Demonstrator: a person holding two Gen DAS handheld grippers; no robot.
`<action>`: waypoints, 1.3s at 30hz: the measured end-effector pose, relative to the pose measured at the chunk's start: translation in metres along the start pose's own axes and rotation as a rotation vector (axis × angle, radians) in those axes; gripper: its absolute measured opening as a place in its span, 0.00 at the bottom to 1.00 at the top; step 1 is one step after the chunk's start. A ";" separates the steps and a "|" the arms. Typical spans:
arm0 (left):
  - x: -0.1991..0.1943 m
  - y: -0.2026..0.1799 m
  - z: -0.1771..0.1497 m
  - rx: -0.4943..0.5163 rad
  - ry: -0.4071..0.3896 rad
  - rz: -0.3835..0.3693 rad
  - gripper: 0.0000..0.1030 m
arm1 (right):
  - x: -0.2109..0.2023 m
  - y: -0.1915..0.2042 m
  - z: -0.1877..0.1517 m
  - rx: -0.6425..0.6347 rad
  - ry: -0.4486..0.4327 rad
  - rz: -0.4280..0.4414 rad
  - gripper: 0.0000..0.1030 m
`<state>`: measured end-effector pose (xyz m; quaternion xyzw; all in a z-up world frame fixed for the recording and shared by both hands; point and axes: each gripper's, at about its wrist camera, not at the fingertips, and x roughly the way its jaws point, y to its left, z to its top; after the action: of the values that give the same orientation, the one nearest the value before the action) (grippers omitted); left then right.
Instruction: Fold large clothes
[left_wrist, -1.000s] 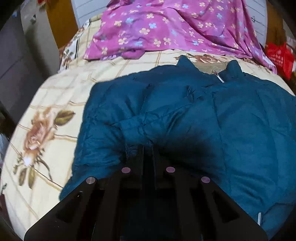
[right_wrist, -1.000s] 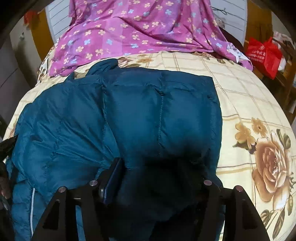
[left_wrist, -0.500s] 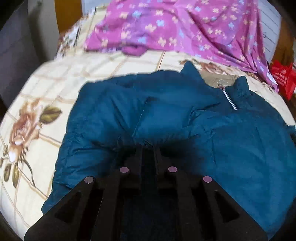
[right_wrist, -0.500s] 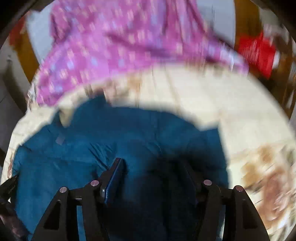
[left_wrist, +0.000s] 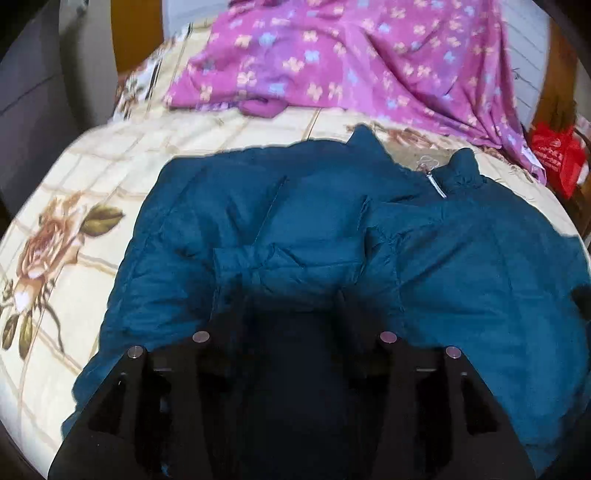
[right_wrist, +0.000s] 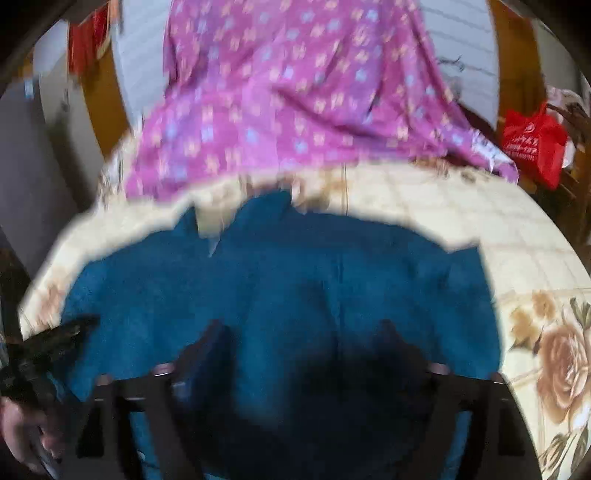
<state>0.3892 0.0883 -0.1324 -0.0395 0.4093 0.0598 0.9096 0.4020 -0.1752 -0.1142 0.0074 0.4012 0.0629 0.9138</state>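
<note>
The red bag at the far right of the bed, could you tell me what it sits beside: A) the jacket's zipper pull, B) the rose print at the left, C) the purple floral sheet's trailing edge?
C: the red bag sits just past the lower right edge of the purple floral sheet, well away from the blue jacket.

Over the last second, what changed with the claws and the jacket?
The left claw opened: its fingers were shut on a fold of the blue jacket and now stand wide apart, fabric released. The right claw was open throughout, over the jacket; its view swung and blurred. The jacket stays spread on the floral bedsheet, below the purple cloth.
</note>
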 end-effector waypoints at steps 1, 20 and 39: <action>-0.001 0.001 0.000 -0.001 -0.001 0.000 0.47 | 0.014 0.001 -0.010 -0.031 0.023 -0.016 0.89; -0.159 0.104 -0.057 0.108 0.089 0.040 0.53 | -0.182 -0.023 -0.075 -0.007 0.052 -0.042 0.87; -0.232 0.157 -0.222 0.120 0.105 -0.063 0.53 | -0.255 -0.091 -0.319 0.243 0.093 0.047 0.87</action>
<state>0.0502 0.1992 -0.1096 -0.0010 0.4579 0.0045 0.8890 0.0071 -0.3080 -0.1497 0.1245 0.4477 0.0357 0.8848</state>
